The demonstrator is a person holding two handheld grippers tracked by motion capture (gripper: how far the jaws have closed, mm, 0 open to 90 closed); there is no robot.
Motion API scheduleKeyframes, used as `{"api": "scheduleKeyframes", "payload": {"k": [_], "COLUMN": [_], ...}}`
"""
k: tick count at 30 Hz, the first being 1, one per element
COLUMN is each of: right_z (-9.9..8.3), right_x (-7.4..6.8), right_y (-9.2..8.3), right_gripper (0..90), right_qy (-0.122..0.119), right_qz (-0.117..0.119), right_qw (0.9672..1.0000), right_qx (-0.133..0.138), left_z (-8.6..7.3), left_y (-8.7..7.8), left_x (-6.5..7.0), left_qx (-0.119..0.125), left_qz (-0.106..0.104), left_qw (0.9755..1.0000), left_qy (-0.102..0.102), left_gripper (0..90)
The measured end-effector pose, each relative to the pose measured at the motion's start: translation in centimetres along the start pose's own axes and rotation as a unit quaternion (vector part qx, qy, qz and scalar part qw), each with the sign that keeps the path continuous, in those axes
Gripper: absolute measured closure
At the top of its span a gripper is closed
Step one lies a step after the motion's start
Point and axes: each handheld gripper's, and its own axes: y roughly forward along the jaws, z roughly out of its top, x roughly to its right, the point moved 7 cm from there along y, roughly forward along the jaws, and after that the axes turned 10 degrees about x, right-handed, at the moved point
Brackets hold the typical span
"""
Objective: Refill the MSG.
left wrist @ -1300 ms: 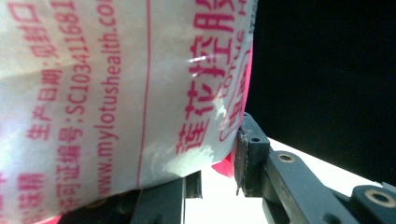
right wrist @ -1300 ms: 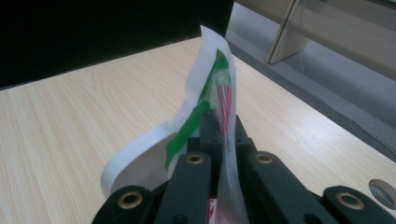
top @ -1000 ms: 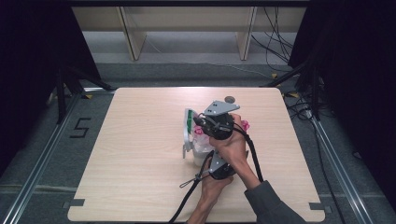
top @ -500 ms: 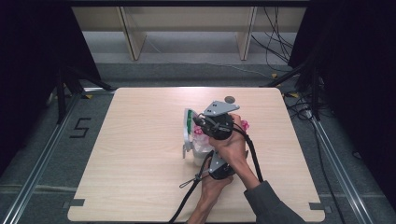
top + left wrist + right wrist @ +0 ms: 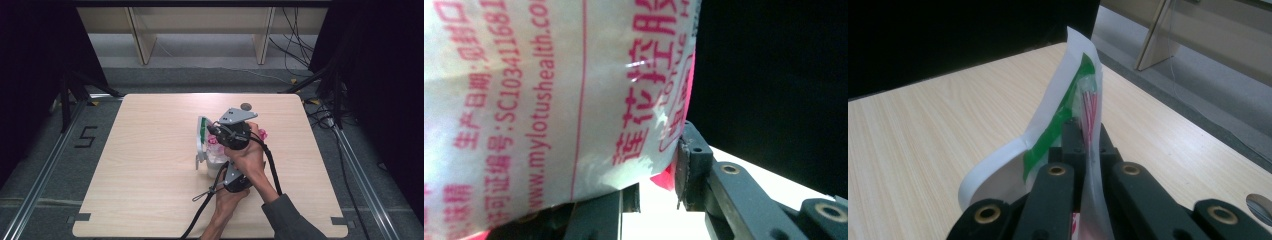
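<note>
A white plastic bag (image 5: 202, 142) with pink print and a green strip along its top stands near the middle of the wooden table (image 5: 150, 190). My right gripper (image 5: 213, 131), with a grey plate on top, is shut on the bag's upper edge (image 5: 1083, 95), which rises thin and upright between the pressed jaws (image 5: 1083, 134). Below it, my left gripper (image 5: 221, 169) holds the bag's lower part. In the left gripper view the printed bag (image 5: 549, 100) lies between the jaws (image 5: 656, 184), and one pad (image 5: 686, 165) presses on its side.
A small grey disc (image 5: 245, 106) lies on the table just beyond the grippers. Wooden shelf legs (image 5: 142, 35) stand on the floor past the far edge. Cables (image 5: 300, 30) run along the right side. A "5" mark (image 5: 86, 136) is on the floor at left.
</note>
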Motion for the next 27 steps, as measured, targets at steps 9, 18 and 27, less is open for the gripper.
{"api": "scheduleKeyframes", "payload": {"k": [9,18,27], "right_z": [0.2,0.1,-0.2], "right_x": [0.0,0.7,1.8], "right_y": [-1.1,-2.5,-4.1], "right_gripper": [90.0,90.0,90.0], "right_qy": [0.015,0.048,0.079], "right_qz": [0.01,0.013,0.013], "right_qw": [0.9997,0.9983,0.9951], "right_qx": [0.018,0.029,0.059], "left_z": [-0.4,-1.1,-1.6], "left_y": [-0.5,-0.7,-0.7], "left_x": [-1.1,-1.5,-1.1], "left_qx": [-0.024,-0.052,-0.047], "left_qz": [0.024,0.04,0.047], "left_qw": [0.9986,0.9966,0.9972], "left_qy": [0.041,0.051,0.034], "left_gripper": [73.8,69.4,66.1]}}
